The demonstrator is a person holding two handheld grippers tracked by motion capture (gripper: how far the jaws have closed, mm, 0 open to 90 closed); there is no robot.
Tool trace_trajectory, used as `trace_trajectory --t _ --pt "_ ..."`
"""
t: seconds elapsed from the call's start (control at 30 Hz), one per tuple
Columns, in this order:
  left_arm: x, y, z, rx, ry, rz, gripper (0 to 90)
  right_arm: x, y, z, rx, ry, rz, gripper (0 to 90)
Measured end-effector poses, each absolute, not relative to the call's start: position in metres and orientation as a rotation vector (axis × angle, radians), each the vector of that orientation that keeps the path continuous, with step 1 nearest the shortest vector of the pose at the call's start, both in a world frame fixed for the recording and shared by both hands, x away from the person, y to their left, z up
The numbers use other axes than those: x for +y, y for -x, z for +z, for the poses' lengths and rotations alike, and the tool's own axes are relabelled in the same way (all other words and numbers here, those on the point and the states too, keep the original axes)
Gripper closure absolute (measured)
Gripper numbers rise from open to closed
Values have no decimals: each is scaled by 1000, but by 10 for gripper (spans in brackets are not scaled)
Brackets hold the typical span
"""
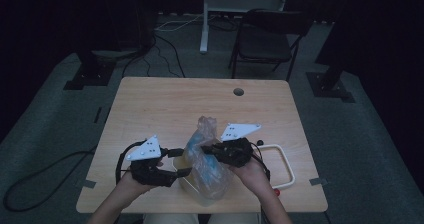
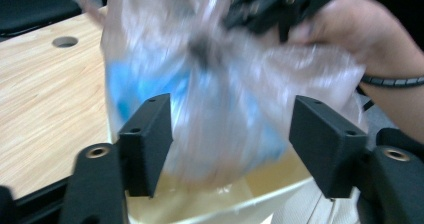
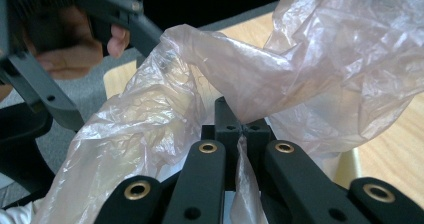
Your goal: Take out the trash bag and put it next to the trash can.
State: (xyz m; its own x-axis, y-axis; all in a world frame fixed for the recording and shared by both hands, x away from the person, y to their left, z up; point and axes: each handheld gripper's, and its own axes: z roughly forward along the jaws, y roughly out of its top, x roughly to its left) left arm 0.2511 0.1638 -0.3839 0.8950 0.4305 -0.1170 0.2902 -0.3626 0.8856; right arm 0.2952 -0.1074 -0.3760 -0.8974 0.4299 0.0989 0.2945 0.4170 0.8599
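Dark floor surrounds the wooden table (image 1: 165,104), where a clear plastic bag (image 1: 207,159) with something blue (image 1: 210,171) inside stands in a cream tub (image 1: 186,181) at the near edge. My right claw (image 3: 242,129) is pinched tight on a fold of the bag's thin film. My left claw (image 2: 230,134) stands spread wide, its pads either side of the bag without pressing it.

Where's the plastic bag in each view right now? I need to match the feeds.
High view: plastic bag at the table's near edge, centre, between both claws.
Left gripper view: fills the centre, beyond the open left claw.
Right gripper view: spread across the frame, a fold pinched in the right claw.
Shared landmark: the wooden table.
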Motion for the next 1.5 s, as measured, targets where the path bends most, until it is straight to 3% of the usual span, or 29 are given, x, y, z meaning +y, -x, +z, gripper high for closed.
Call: trace_trajectory --t 0.47,0.73,0.93,1.03,1.33,1.4,1.5 --pt "201 -248 -418 628 -1941 177 339 -127 -317 -320 2372 -671 1555 895" --pt "218 -249 -449 743 -1952 234 200 -136 -346 -301 2266 -761 1491 895" --pt "233 -249 -475 894 -1920 249 198 -141 -365 -312 2225 -856 1398 895" --pt "238 -250 -488 917 -1949 207 97 -146 -380 -322 2221 -910 1347 895" --pt "248 -242 -511 953 -1991 258 96 -160 -422 -364 2256 -1086 1268 894" --pt "249 -243 -515 955 -2002 247 3 -162 -431 -375 2256 -1135 1251 895" --pt "250 -244 -521 970 -2031 291 4 -164 -440 -386 2265 -1184 1229 894"
